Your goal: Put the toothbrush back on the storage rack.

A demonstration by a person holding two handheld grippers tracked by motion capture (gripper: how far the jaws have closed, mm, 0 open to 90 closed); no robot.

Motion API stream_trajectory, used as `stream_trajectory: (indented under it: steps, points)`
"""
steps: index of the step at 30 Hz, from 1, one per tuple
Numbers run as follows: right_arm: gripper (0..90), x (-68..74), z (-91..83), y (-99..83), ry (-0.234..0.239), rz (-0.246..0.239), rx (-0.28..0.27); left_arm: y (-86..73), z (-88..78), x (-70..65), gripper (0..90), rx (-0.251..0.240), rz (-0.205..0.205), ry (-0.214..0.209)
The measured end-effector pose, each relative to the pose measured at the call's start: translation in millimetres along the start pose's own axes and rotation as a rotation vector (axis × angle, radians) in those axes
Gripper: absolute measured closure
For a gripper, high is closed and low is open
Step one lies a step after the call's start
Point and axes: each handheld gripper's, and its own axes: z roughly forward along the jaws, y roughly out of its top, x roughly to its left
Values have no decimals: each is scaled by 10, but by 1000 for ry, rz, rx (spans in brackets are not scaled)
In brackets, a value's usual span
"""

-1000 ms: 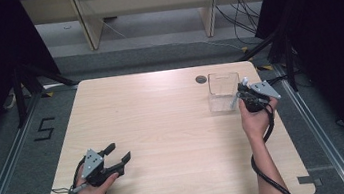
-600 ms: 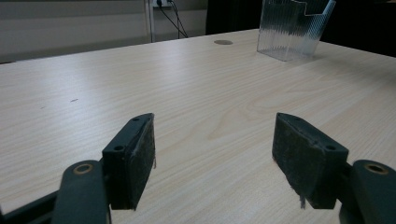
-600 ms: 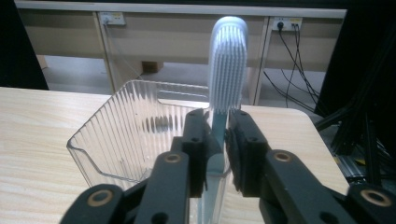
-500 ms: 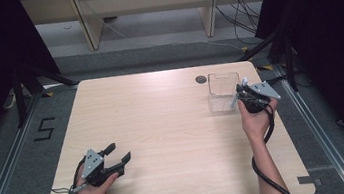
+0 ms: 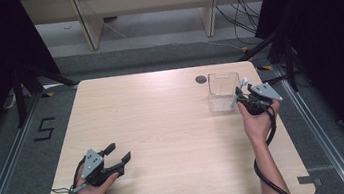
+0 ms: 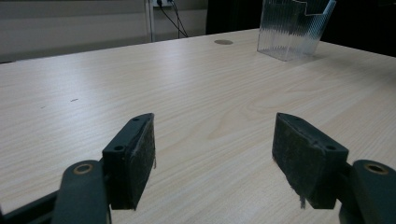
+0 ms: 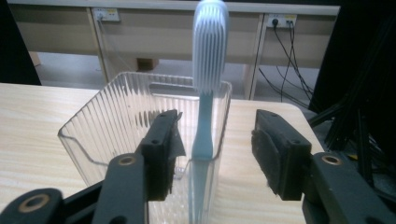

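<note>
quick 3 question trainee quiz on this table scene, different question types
1. True or false: the toothbrush stands upright in the clear ribbed holder.
2. The right gripper has just been opening its jaws. Do they press on the toothbrush? A) yes B) no, it stands between them untouched
3. Fill in: the left gripper has its jaws ____ over the bare table.

Key: 1 true; 2 B; 3 open
</note>
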Motion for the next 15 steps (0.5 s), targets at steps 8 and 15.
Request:
stream_trajectory:
  steps: [8,15]
  points:
    - [464,-38,-127,-67,12,-4,35,0,0,-1,295,0,2,1]
    - [452,-69,-242,-121,42,9,52,3,-6,-1,295,8,3,7]
